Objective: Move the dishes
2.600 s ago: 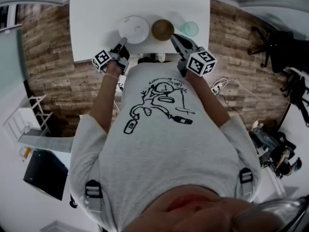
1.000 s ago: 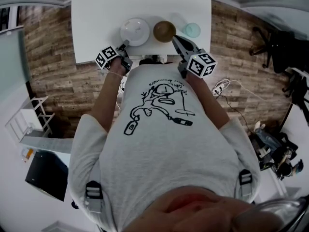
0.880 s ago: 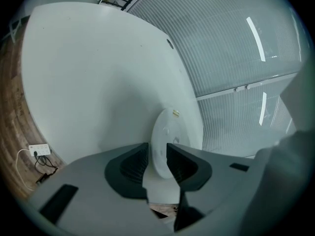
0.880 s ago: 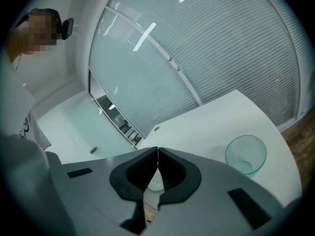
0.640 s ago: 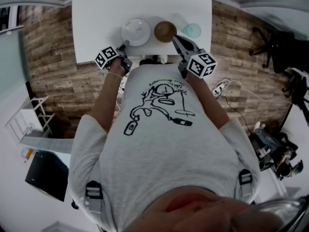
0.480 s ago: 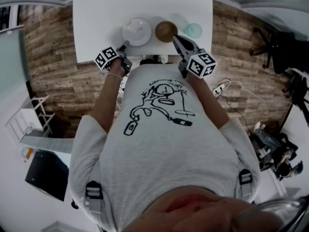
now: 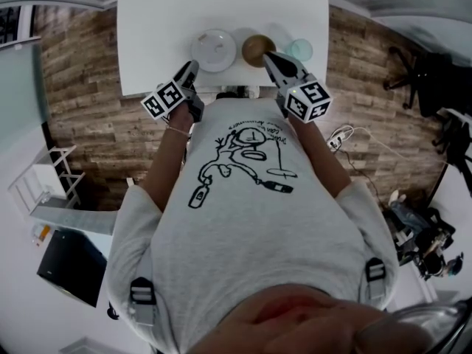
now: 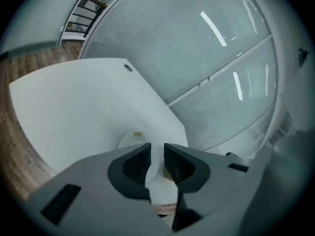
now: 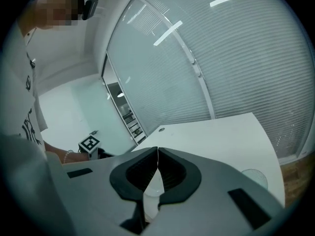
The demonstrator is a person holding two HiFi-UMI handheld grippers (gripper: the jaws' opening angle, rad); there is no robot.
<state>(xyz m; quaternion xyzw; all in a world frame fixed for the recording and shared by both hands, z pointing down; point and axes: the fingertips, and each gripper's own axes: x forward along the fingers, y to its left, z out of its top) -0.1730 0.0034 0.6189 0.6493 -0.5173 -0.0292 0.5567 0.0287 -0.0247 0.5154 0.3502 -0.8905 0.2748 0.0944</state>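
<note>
Three dishes stand in a row near the front edge of the white desk (image 7: 221, 6): white plate (image 7: 214, 50), brown bowl (image 7: 257, 49), clear glass (image 7: 300, 49). All are upright and close together, and none is being carried.

Progress can't be settled. The row fits dishes waiting to be picked up just as well as dishes already set down there.

The left gripper (image 7: 192, 68) is held just short of the plate. Its fingers (image 8: 134, 165) are a little spread and have just been closing, with nothing between them, only desk and plate showing through the gap. The right gripper (image 7: 268, 55) is beside the bowl. Its fingers (image 9: 173, 173) are pressed together at the tips and hold nothing.

The plate is flat, plain and shallow. The bowl is rounded with a dark rim, and the glass is see-through with a faint teal tint.
</note>
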